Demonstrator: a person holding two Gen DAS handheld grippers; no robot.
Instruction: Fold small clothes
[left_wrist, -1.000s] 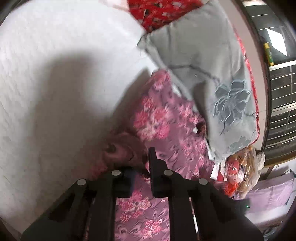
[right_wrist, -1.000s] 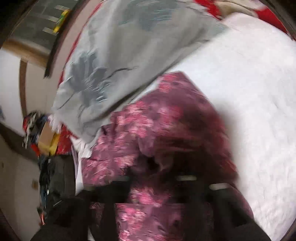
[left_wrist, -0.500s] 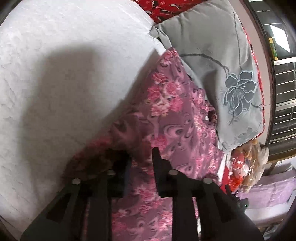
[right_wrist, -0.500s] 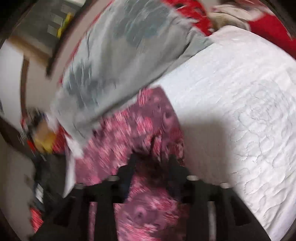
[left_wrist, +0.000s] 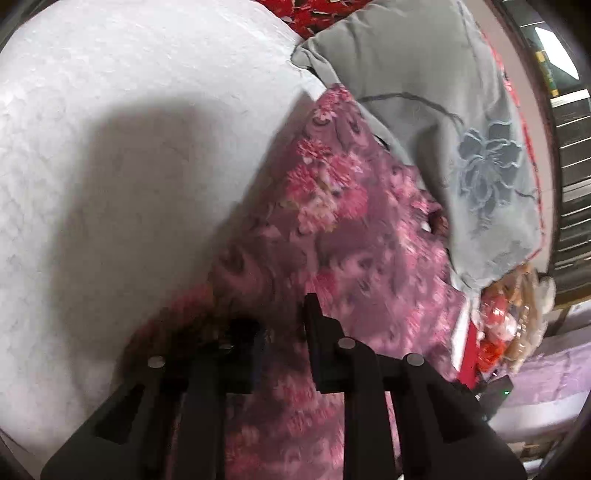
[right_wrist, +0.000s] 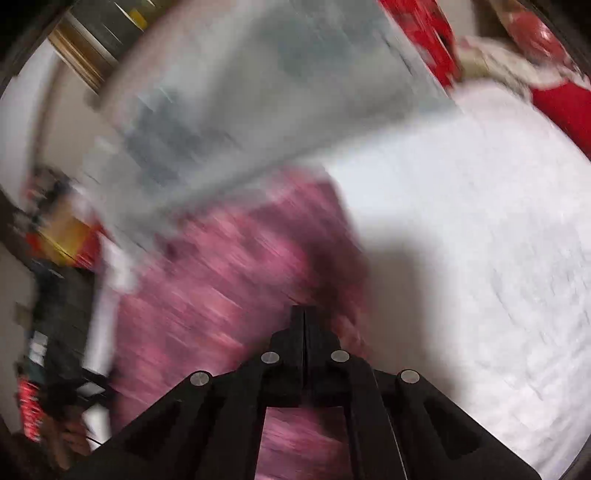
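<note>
Since a second ago your right gripper (right_wrist: 303, 314) has let its jaws come fully together, where half a second back they stood apart over the cloth, and the right view has gone to heavy motion blur, so that hand is swinging fast. Your left gripper (left_wrist: 282, 325) has barely shifted: its jaws stand at a narrow gap with a bunched edge of the floral garment (left_wrist: 343, 229) crowding the left finger, though you cannot tell from this view whether cloth is truly pinched between them. The garment lies spread on the white bedspread (left_wrist: 129, 147), its far corner tucked against the grey pillow (left_wrist: 443, 110). In the right view the closed jaws sit over the garment's near edge, and the blur hides whether any fabric is caught in them. This looks like the early fold: an edge gathered and about to be carried over. Next, confirm each side has cloth, then lift both edges together and lay them evenly across the far half, keeping clear of the pillow so the corner does not drag under it.
</note>
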